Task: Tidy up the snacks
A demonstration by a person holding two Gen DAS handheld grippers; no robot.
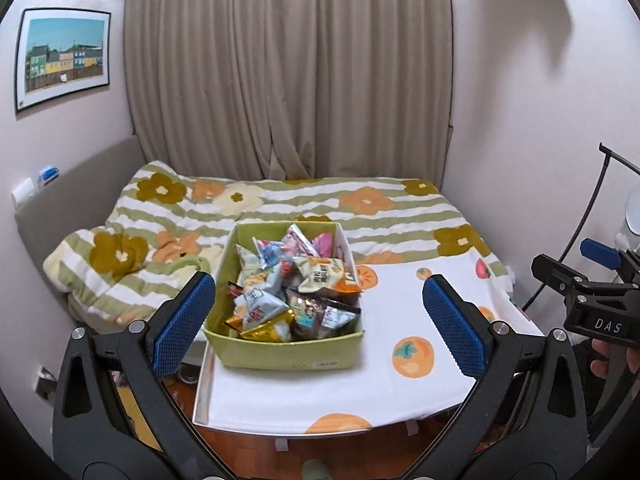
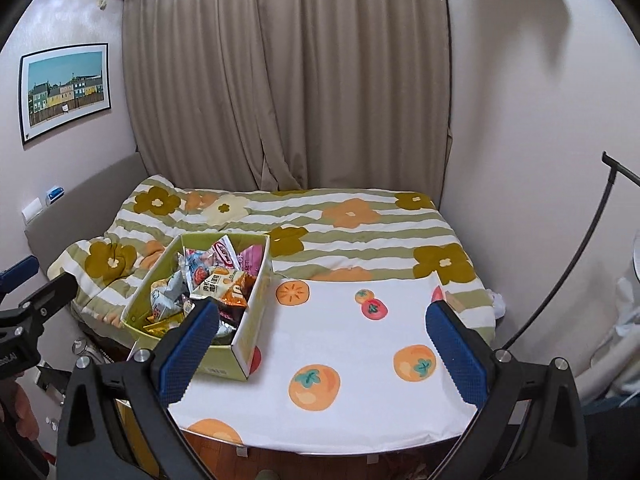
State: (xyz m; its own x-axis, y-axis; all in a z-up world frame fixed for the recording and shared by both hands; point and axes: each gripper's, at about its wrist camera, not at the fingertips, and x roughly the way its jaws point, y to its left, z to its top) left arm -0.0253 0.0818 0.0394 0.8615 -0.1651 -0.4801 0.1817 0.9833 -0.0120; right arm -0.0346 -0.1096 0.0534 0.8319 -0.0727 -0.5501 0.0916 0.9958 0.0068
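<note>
A green box [image 1: 280, 354] full of several snack packets [image 1: 296, 292] stands at the left part of a small table covered with a white cloth printed with orange fruit [image 1: 400, 312]. It also shows in the right wrist view [image 2: 256, 304]. My left gripper [image 1: 318, 320] is open and empty, held back from the table with the box between its blue pads [image 1: 182, 324]. My right gripper [image 2: 320, 344] is open and empty, above the table's near edge, to the right of the box; it also shows at the right edge of the left wrist view [image 1: 592, 292].
A bed with a green-striped flowered quilt [image 1: 280, 204] lies behind the table, against beige curtains [image 1: 288, 72]. A grey headboard [image 1: 80, 200] is at the left. White walls close both sides. A black stand [image 2: 592, 240] rises at the right. Wooden floor [image 1: 320, 444] shows below.
</note>
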